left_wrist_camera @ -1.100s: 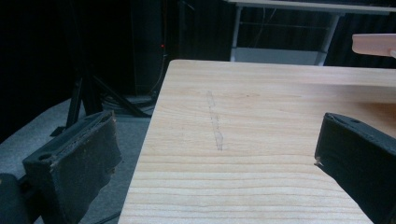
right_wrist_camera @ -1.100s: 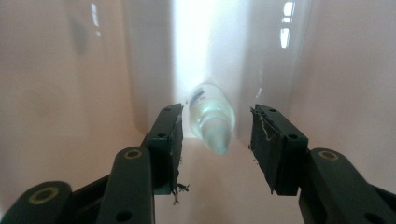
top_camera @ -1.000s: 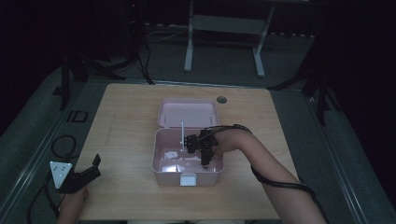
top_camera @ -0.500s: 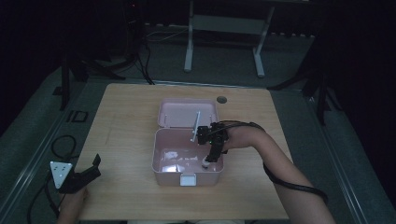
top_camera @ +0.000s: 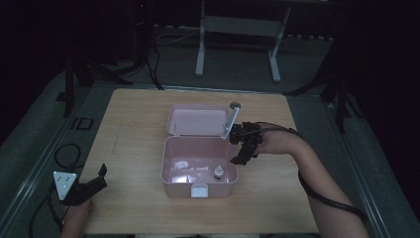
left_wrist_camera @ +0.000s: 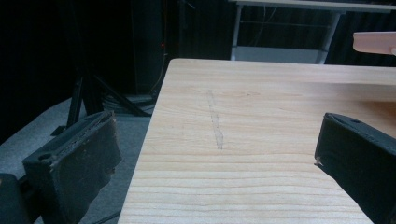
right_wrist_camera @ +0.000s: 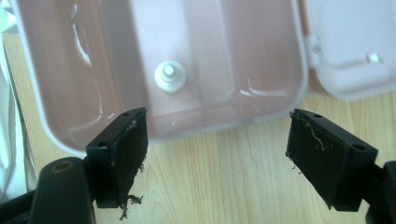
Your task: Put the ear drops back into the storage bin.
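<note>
While the right claw (top_camera: 243, 144) is hanging jaws-apart, freshly opened and empty, beside the pink box (top_camera: 198, 168); the left claw (top_camera: 91, 184) is resting open on the table (top_camera: 138, 139).

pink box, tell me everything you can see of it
The pink box looks like glossy plastic with rounded corners. It stands open near the middle of the wooden table, its hinged lid folded back flat behind it and a pale latch on the front wall. Inside, toward the right, stands a small white knob-topped piece. Nothing grips the box; the right tongs hang open beside its right wall.
</note>
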{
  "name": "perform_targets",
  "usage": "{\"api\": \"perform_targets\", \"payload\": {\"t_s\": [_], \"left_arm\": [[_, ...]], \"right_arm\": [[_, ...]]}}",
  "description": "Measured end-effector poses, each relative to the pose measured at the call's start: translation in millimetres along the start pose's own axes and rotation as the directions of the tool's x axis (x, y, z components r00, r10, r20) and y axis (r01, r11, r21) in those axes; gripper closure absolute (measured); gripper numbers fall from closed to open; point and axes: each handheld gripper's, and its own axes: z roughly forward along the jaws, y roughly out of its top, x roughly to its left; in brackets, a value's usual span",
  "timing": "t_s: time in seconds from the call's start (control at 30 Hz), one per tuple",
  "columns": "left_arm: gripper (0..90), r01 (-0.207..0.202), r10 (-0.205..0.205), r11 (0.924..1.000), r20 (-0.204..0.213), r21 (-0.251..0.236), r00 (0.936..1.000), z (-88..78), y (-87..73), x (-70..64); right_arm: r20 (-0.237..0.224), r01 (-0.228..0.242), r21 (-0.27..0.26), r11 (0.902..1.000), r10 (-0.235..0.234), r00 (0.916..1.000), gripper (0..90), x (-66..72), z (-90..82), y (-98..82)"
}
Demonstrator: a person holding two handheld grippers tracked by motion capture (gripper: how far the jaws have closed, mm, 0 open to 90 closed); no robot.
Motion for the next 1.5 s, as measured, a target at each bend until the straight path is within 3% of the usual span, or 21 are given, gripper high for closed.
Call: {"api": "perform_targets", "payload": {"t_s": [0.1,0.37,0.53,0.63,0.7,0.77,0.83,1.0,1.23,1.27,1.3,1.37,1.47,1.5], "left_arm": [[0.3,0.0,0.0,1.0,0.0,0.001,1.0,0.1,0.0,0.0],[0.3,0.0,0.0,1.0,-0.001,0.0,1.0,-0.1,0.0,-0.2],[0.3,-0.002,0.002,1.0,0.0,0.001,1.0,0.1,-0.1,-0.4],[0.3,-0.002,0.002,1.0,-0.001,0.002,1.0,0.1,-0.1,-0.5],[0.3,-0.002,0.002,1.0,-0.002,0.002,1.0,0.1,-0.1,-0.6],[0.3,-0.002,0.002,1.0,-0.002,0.001,1.0,0.1,-0.1,-0.5],[0.3,-0.002,0.002,1.0,-0.002,0.002,1.0,0.1,-0.1,-0.4],[0.3,-0.003,0.003,1.0,-0.002,0.002,1.0,0.0,-0.2,-0.7],[0.3,-0.004,0.004,1.0,-0.001,0.003,1.0,0.1,-0.2,-0.8],[0.3,-0.003,0.003,1.0,0.0,0.001,1.0,0.0,-0.2,-0.8],[0.3,-0.004,0.004,1.0,-0.001,0.002,1.0,0.0,-0.2,-0.7],[0.3,-0.003,0.003,1.0,-0.002,0.002,1.0,0.1,-0.2,-0.7],[0.3,-0.003,0.003,1.0,-0.002,0.003,1.0,0.2,-0.2,-0.8],[0.3,-0.004,0.004,1.0,-0.002,0.003,1.0,0.1,-0.2,-0.8]], "right_arm": [[0.009,-0.057,-0.018,0.9982,0.057,0.9983,20.2,-5.4,-1.7,-14.7],[0.032,-0.149,-0.04,0.9881,0.15,0.9882,20.3,-14.1,2.7,-50.8],[0.027,-0.224,-0.061,0.9727,0.226,0.9737,20.3,-20.5,14.5,-78.4],[0.061,-0.271,-0.054,0.9612,0.274,0.9599,20.3,-23.9,25.5,-93.7],[0.088,-0.301,-0.061,0.9517,0.305,0.9481,20.2,-25.8,33.4,-102.8],[0.086,-0.347,-0.089,0.9338,0.354,0.9313,20.0,-27.3,42.3,-112.3],[0.094,-0.368,-0.105,0.9239,0.378,0.9211,19.1,-26.6,49.4,-118.4],[0.106,-0.447,-0.175,0.8771,0.468,0.8771,17.9,-21.0,68.4,-130.4],[0.122,-0.488,-0.246,0.8375,0.526,0.8415,15.8,-14.3,89.8,-143.8],[0.127,-0.495,-0.261,0.8289,0.538,0.8336,15.0,-13.2,91.3,-145.6],[0.133,-0.505,-0.288,0.8138,0.556,0.8205,15.0,-12.2,92.6,-147.9],[0.136,-0.516,-0.318,0.7952,0.577,0.8054,14.9,-10.0,93.7,-151.0],[0.156,-0.529,-0.351,0.7726,0.605,0.7805,14.8,-5.6,95.7,-156.1],[0.166,-0.529,-0.355,0.7712,0.608,0.776,14.8,-4.8,96.5,-157.0]]}}
